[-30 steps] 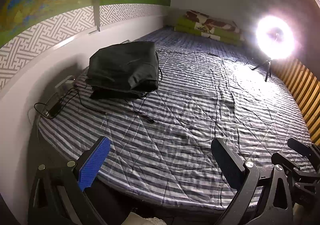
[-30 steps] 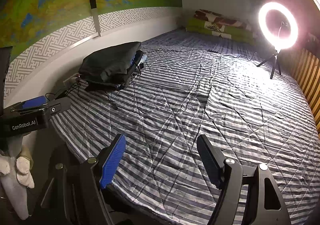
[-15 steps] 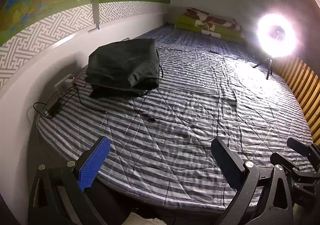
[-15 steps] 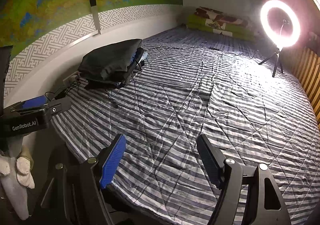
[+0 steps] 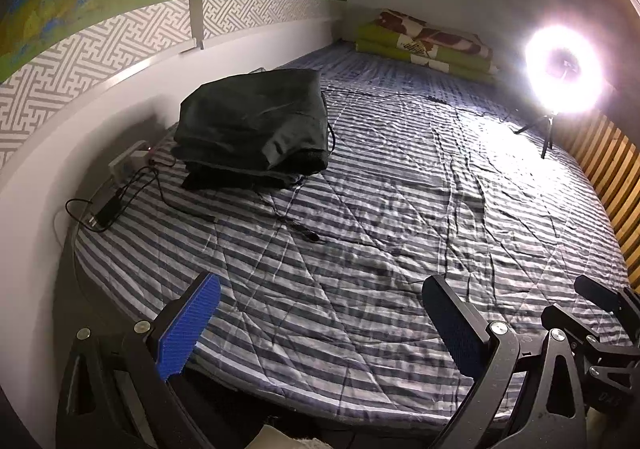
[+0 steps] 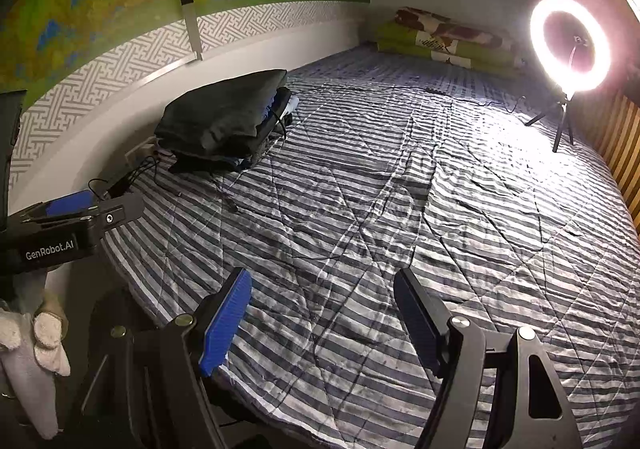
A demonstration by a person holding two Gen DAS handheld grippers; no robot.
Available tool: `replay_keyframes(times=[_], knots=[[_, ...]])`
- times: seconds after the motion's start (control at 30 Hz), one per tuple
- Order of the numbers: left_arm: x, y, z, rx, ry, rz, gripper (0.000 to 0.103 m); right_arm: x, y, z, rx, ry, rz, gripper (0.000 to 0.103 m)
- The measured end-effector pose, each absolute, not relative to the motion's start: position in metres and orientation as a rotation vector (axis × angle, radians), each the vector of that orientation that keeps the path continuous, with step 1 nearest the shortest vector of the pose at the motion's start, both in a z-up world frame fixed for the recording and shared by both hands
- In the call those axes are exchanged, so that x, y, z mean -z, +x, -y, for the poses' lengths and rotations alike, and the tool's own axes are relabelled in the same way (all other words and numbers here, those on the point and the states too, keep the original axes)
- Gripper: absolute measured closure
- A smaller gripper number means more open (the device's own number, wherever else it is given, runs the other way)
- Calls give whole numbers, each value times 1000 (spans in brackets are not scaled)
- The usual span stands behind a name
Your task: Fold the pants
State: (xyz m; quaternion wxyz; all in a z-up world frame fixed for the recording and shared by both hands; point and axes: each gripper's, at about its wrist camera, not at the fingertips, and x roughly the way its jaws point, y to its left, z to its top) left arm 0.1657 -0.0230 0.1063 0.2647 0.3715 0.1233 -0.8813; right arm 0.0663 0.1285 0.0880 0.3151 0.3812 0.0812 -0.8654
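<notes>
Striped grey and white bedding (image 5: 400,209) fills the left wrist view, quilted and creased, running back to a white wall with a patterned band and a green painted panel above it. On the far left part of the bed, close to the wall, sits a stack of folded dark pants (image 5: 256,129), squared off and lying flat. Black cables (image 5: 132,185) trail from a white power strip (image 5: 128,163) beside the stack and across the stripes. At the far end lie green and brown folded blankets (image 5: 428,45), and a lit ring light (image 5: 564,75) stands on a small tripod at the right, near a wooden slatted rail. The left gripper (image 5: 320,313) hangs above the near edge of the bed with its jaws spread wide and nothing between them; the tip of the other tool shows at the lower right.

Seen from the right wrist, the same bedding (image 6: 440,229) stretches ahead. The pants (image 6: 224,121) lie well apart from the tool, up at the left by the wall, with a blue layer showing in the side of the stack. The ring light (image 6: 570,45) glows at the upper right. The right gripper (image 6: 324,313) is released, jaws apart and empty, over the near bedding. At the left edge the left gripper's labelled body and a gloved hand (image 6: 28,365) holding it are visible
</notes>
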Motion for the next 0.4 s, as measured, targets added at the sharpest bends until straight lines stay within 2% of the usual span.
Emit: replay_keyframes(times=[0.4], knots=[[-92,163,38,2344,1023,-358,1,-79,58,-111,2253,1033,-214,33]])
